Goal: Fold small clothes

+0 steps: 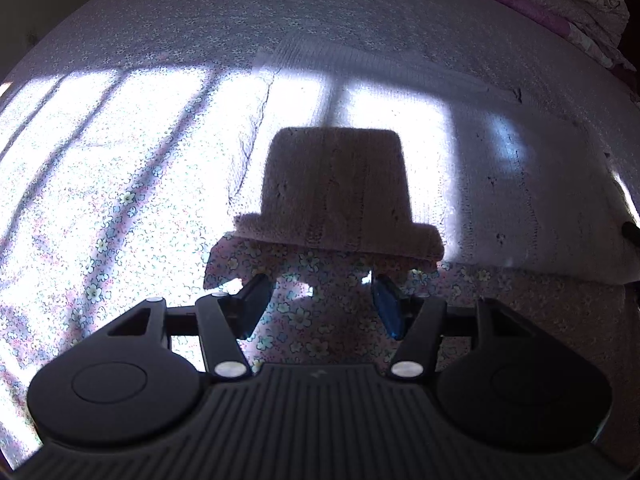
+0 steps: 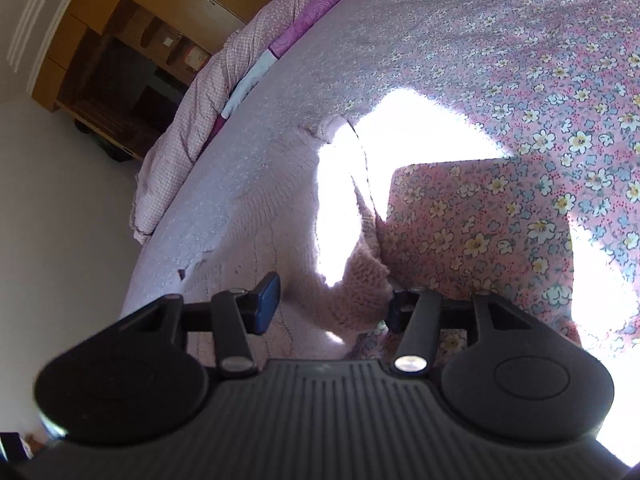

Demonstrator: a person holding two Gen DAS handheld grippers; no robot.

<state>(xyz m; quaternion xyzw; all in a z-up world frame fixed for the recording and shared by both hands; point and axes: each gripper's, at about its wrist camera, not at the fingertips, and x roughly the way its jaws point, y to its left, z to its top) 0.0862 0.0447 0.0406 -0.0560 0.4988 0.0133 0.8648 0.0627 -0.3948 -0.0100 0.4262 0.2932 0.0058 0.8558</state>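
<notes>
My left gripper (image 1: 316, 304) and right gripper (image 2: 332, 304) both sit wide, holding nothing. The pale pink knitted sweater (image 2: 272, 216) lies flat on the floral bedsheet (image 2: 520, 60); I could easily pinch sheet with knit.

Floral bedsheet (image 2: 520, 60) ahead of jaws, hard sunlight patches; rumpled quilt (image 2: 208, 92) and wooden cabinet (image 2: 120, 80) far left, white wall (image 2: 52, 208).

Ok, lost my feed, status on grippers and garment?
Left gripper open, empty. Right gripper open astride sweater sleeve. Pink knit sweater flat on bed. Nothing obstructing.
</notes>
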